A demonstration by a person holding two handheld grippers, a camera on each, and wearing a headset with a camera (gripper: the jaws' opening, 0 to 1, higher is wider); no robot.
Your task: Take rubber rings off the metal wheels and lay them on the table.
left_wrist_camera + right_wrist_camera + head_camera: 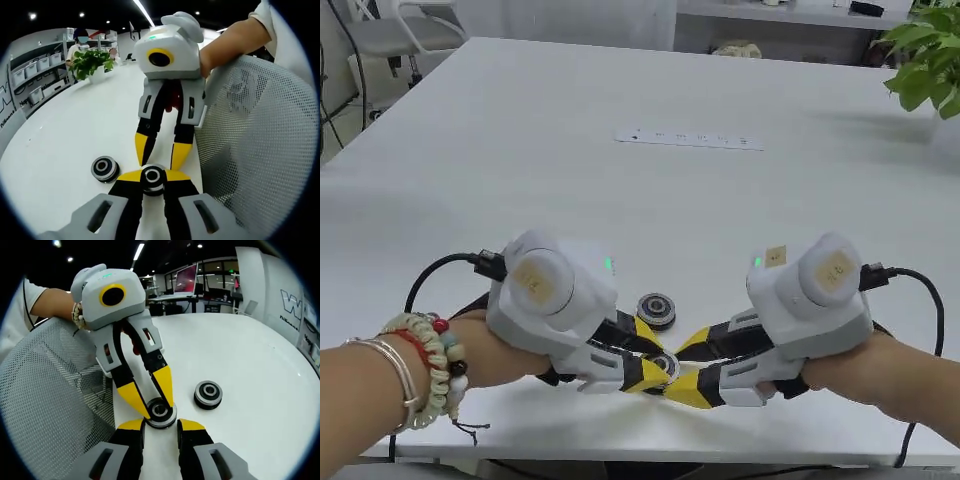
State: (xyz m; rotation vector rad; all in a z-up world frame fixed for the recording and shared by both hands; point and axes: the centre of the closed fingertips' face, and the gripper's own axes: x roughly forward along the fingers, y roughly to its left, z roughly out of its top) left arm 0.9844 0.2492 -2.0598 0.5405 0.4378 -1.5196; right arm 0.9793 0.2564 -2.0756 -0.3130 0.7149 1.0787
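Both left gripper [150, 176] and right gripper [162, 425] pinched on one wheel [160, 411]; spare wheel [656, 309] beside

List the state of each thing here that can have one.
Left tongs: shut on the held wheel.
Right tongs: shut on the same wheel from the opposite side.
Held wheel: clamped between both tongs, rubber ring on.
Loose wheel: lying flat on the table, untouched, ring on.
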